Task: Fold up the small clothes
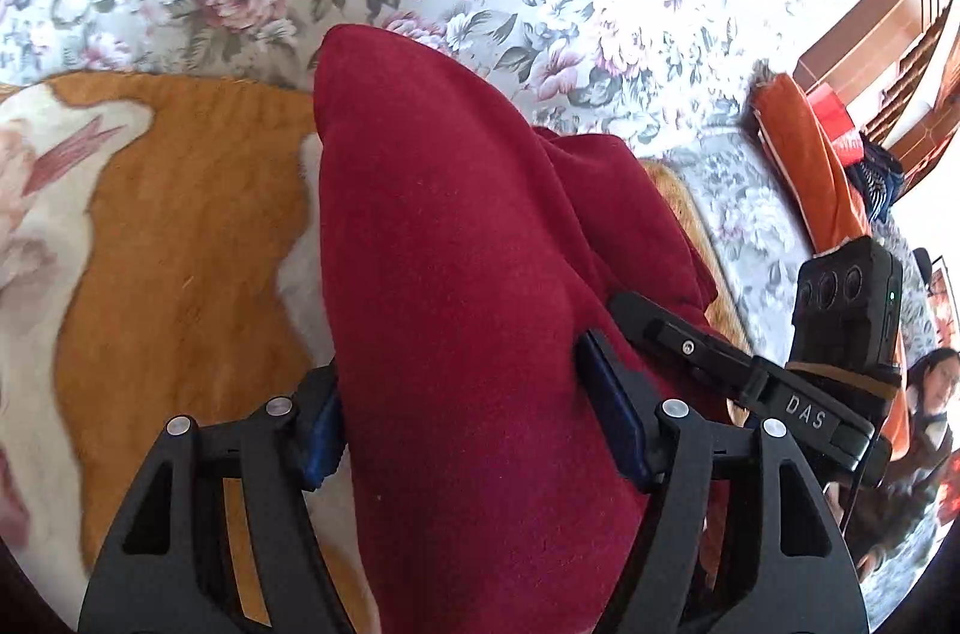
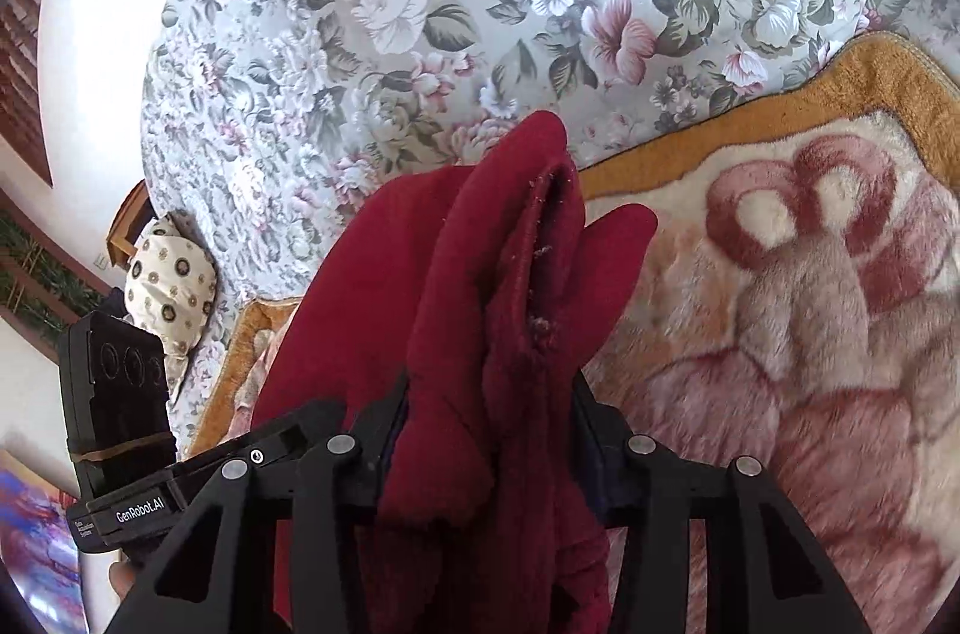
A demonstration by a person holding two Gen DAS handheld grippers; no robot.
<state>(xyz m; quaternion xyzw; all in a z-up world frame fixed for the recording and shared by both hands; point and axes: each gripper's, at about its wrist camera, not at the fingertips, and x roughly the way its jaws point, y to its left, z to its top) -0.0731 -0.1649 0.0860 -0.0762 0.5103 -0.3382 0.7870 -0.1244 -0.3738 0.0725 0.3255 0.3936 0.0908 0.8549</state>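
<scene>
Both grippers grip one dark red garment (image 1: 456,274): left gripper (image 1: 474,424) jaws wide around a thick fold, right gripper (image 2: 486,430) jaws narrower on bunched cloth. Fabric hides the right pads. Beyond, frame centre, the garment hangs over a plush orange blanket (image 1: 180,214) on a floral bedspread (image 2: 360,3).

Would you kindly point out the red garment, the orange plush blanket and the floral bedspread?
red garment (image 1: 456,274), left wrist view, broad middle fold.
orange plush blanket (image 1: 192,214), left wrist view, orange field.
floral bedspread (image 2: 390,9), right wrist view, printed surface.

Both grippers are matte black with triangular cut-outs, silver round screws and blue pads; white lettering marks their side-mounted black modules.
</scene>
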